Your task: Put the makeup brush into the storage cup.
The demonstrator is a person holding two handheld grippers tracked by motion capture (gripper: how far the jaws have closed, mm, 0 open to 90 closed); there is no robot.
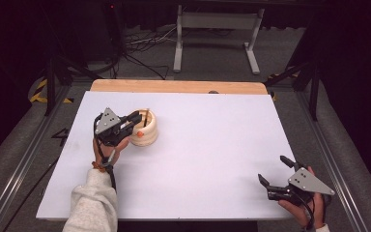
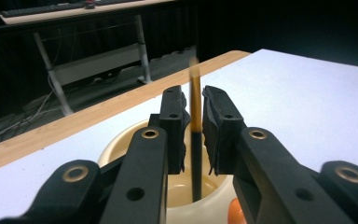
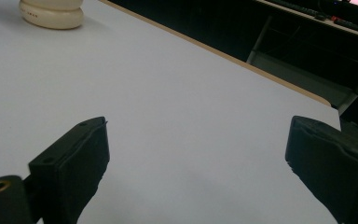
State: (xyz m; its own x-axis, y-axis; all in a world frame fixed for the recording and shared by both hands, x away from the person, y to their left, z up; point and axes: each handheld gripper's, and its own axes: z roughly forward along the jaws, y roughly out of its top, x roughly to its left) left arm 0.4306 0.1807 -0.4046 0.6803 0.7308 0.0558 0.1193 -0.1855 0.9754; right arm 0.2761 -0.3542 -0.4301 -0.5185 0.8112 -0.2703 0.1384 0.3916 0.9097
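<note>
Fingers of the left gripper [image 2: 195, 126] are sitting narrow on either side of one thin brown stick [image 2: 196, 116]; the pads are just beside it, and whether they are actually pinching it I cannot tell, since slim gaps are showing on both sides in the left gripper view. That stick is standing nearly upright inside one cream-coloured pot [image 1: 145, 129], its lower end down in the pot's hollow, which is probably why the gripper is coming at it from above the rim and level with the upper shaft: that is the only part free to take. In the high view the pot is resting on the white table [image 1: 212, 154] towards its left side, nearer the far edge than the near one, with the left gripper [image 1: 134, 121] leaning over it from the near-left. One small orange ball [image 1: 138, 134] is lying just beside the pot's wall, under the gripper; I cannot tell whether it is touching the pot.

Over by the table's near right corner the right gripper [image 1: 275, 170] is hovering with its jaws spread wide and nothing between them, well apart from the pot; my guess is that it is waiting out of the way, or being kept ready to steady the pot.

Counted: two grippers, one pot, one stick, one ball
</note>
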